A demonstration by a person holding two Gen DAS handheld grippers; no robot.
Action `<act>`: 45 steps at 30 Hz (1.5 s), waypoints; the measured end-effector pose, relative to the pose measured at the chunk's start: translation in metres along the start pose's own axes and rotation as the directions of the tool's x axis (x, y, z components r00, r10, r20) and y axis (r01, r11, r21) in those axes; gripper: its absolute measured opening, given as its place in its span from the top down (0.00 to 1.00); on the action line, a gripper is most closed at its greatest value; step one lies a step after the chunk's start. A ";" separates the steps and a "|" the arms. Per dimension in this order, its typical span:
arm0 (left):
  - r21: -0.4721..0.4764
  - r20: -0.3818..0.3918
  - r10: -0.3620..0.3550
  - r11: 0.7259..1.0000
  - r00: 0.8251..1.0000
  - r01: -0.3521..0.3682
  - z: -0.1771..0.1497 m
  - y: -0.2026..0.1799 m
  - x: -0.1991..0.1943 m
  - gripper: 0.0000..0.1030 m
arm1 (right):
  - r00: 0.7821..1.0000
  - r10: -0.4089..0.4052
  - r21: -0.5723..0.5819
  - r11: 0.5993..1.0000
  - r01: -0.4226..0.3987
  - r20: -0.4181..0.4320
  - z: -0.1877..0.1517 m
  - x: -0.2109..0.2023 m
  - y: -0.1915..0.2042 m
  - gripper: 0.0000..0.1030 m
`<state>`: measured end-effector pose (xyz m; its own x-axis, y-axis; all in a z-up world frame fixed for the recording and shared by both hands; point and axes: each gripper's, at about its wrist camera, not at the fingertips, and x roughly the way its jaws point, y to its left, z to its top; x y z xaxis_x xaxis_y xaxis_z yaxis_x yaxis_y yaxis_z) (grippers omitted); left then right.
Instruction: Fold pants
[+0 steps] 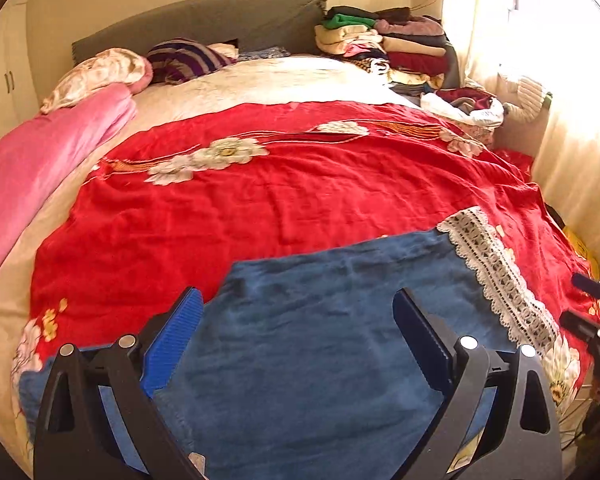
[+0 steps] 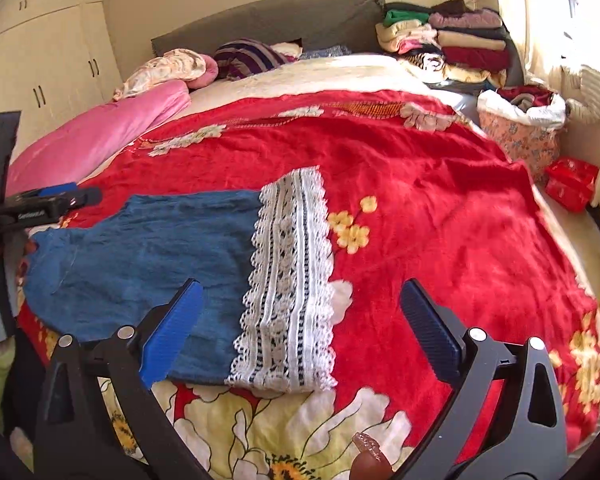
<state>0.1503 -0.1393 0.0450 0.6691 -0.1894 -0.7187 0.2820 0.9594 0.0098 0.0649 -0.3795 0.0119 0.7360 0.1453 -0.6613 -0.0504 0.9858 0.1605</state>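
The folded blue pants (image 2: 148,264) lie flat under both grippers, left (image 1: 298,328) and right (image 2: 300,320). Both stand wide apart, gripping nothing. Lettering on the left tool's body is too small to read, perhaps a brand.

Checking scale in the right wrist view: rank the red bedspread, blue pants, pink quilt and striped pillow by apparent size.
1. red bedspread
2. blue pants, close to the camera, which enlarges them
3. pink quilt
4. striped pillow, farthest away, so likely understated

Pants (image 2: 148,264) flat on blanket (image 2: 420,208) near foot edge of bed (image 2: 340,70). Clothes pile (image 2: 452,44) at far right corner by headboard (image 2: 284,20). Pillows (image 2: 204,64) at far left corner.
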 end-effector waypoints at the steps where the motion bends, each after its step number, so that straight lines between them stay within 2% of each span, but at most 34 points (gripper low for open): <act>1: 0.007 -0.002 -0.005 1.000 1.000 0.005 0.001 -0.003 0.004 0.07 | 1.000 0.007 0.003 1.000 -0.007 -0.013 -0.002 0.003 0.000 0.10; 8: 0.068 -0.043 -0.058 0.996 0.997 0.061 0.008 -0.031 0.038 0.07 | 0.996 0.034 0.026 0.999 -0.032 -0.087 -0.017 0.020 0.001 0.10; 15: 0.164 -0.078 -0.149 0.973 0.986 0.160 0.020 -0.068 0.075 0.07 | 0.985 0.067 0.071 0.996 -0.057 -0.156 -0.031 0.031 0.000 0.10; 18: 0.182 -0.090 -0.175 0.965 0.980 0.189 0.028 -0.080 0.091 0.07 | 0.984 0.067 0.087 0.995 -0.053 -0.167 -0.033 0.038 0.002 0.09; 21: 0.175 -0.129 -0.232 0.952 0.964 0.252 0.034 -0.086 0.112 0.07 | 0.984 0.075 0.128 0.990 -0.054 -0.164 -0.034 0.042 0.000 0.09; 25: 0.169 -0.188 -0.225 0.951 0.956 0.258 0.037 -0.087 0.144 0.10 | 0.983 0.111 0.189 0.979 -0.082 -0.148 -0.034 0.045 -0.001 0.10; 26: 0.161 -0.201 -0.236 0.950 0.951 0.269 0.037 -0.087 0.151 0.13 | 0.981 0.126 0.194 0.976 -0.096 -0.147 -0.034 0.046 0.001 0.12; 28: 0.147 -0.211 -0.266 0.943 0.941 0.299 0.034 -0.086 0.158 0.17 | 0.976 0.164 0.201 0.970 -0.134 -0.141 -0.032 0.046 0.004 0.24; 30: 0.157 -0.207 -0.284 0.935 0.936 0.318 0.032 -0.089 0.157 0.26 | 0.974 0.179 0.196 0.969 -0.149 -0.141 -0.031 0.048 0.007 0.27; 32: 0.163 -0.207 -0.317 0.922 0.926 0.352 0.029 -0.093 0.155 0.43 | 0.974 0.182 0.204 0.967 -0.152 -0.136 -0.031 0.051 0.007 0.34; 33: 0.168 -0.209 -0.320 0.919 0.924 0.357 0.028 -0.094 0.155 0.47 | 0.973 0.190 0.218 0.963 -0.159 -0.130 -0.030 0.053 0.006 0.41; 35: 0.165 -0.215 -0.343 0.910 0.914 0.380 0.026 -0.098 0.153 0.72 | 0.970 0.211 0.222 0.958 -0.180 -0.125 -0.029 0.056 0.007 0.57; 37: 0.154 -0.226 -0.349 0.909 0.909 0.387 0.023 -0.103 0.153 0.85 | 0.960 0.249 0.213 0.952 -0.218 -0.131 -0.027 0.060 0.011 0.75; 40: 0.149 -0.212 -0.351 0.911 0.912 0.385 0.021 -0.104 0.149 0.90 | 0.960 0.249 0.179 0.958 -0.225 -0.126 -0.023 0.059 0.020 0.78; 45: 0.026 -0.191 -0.423 0.900 0.886 0.436 0.026 -0.080 0.138 0.94 | 0.964 0.252 0.074 0.966 -0.246 -0.089 -0.007 0.045 0.048 0.81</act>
<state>0.2382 -0.2478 -0.0365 0.3416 -0.5339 -0.7734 0.5630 0.7752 -0.2865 0.0910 -0.3246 -0.0154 0.6367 0.3958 -0.6618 -0.1795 0.9107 0.3719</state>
